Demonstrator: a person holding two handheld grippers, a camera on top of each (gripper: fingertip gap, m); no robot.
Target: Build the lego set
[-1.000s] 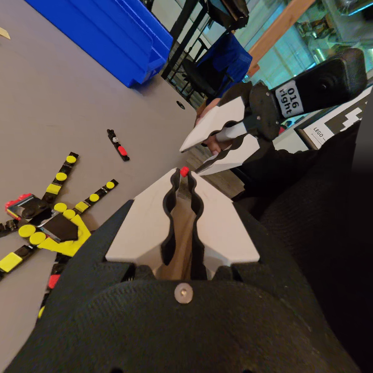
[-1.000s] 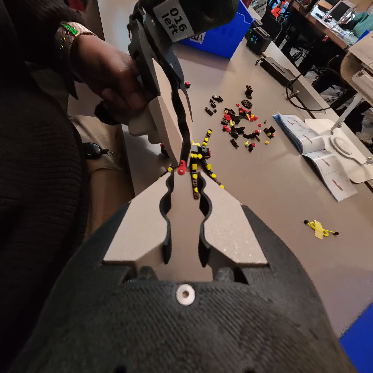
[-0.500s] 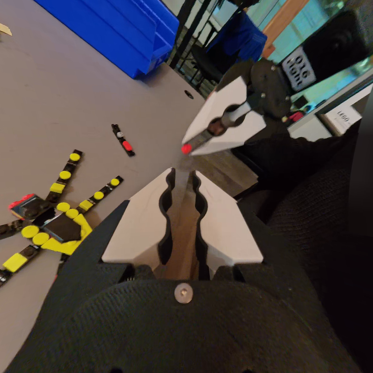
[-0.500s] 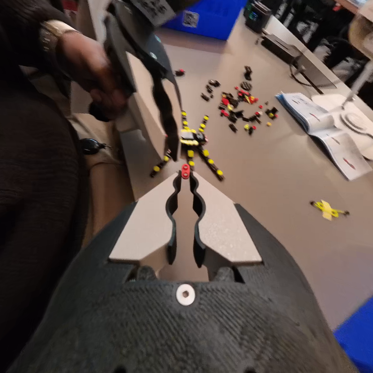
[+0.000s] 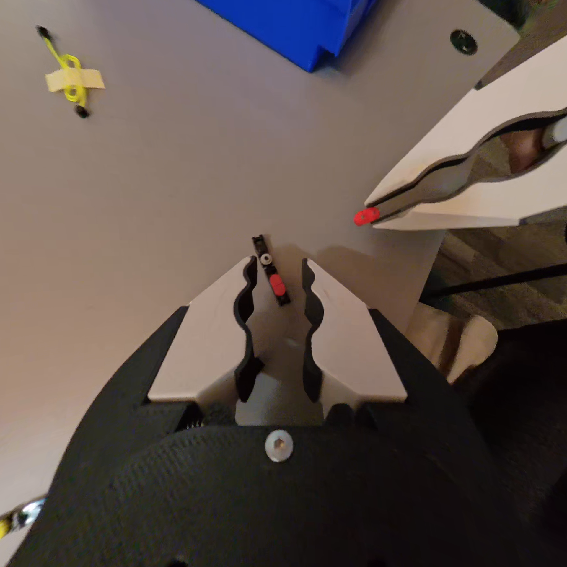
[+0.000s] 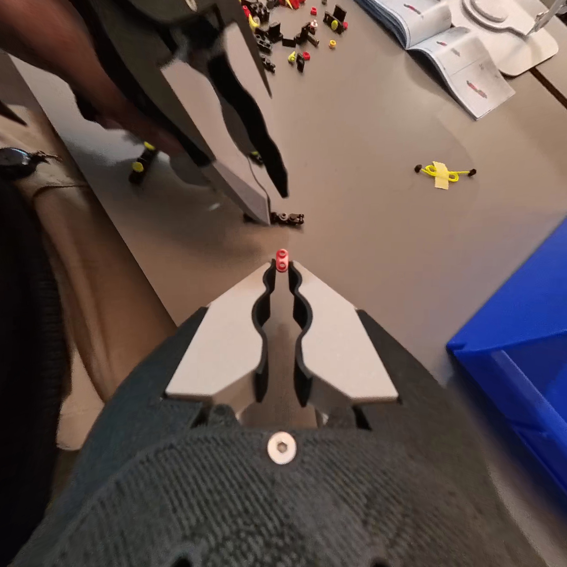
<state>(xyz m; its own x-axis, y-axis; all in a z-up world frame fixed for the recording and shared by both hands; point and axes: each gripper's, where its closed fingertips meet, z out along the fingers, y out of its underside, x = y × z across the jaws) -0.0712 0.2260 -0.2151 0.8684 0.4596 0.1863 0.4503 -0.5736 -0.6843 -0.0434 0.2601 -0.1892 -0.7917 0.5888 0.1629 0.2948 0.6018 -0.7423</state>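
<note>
A thin black lego strip [image 5: 271, 272] with a red tile and a grey stud lies on the grey table. My left gripper [image 5: 278, 260] is open, its fingertips on either side of the strip just above it. My right gripper [image 6: 281, 263] is shut on a small red two-hole piece [image 6: 281, 260], held above the table short of the strip [image 6: 288, 218]. In the left wrist view the right gripper [image 5: 372, 216] holds the red piece [image 5: 365, 216] at the right. In the right wrist view the left gripper [image 6: 276, 205] hides part of the strip.
A blue bin [image 5: 294, 27] stands past the strip; it also shows in the right wrist view [image 6: 515, 356]. A yellow string with tape [image 6: 441, 175] lies on the table. Loose black, red and yellow pieces [image 6: 288, 33] and an open booklet [image 6: 445, 52] lie farther back. The table edge [image 5: 429, 276] runs close on the right. Some 6 cm of space lies between my two pairs of fingers.
The red piece passed from my left gripper to my right, which shut on it. My left gripper opened and moved down over the black strip. The right gripper came closer to the strip.
</note>
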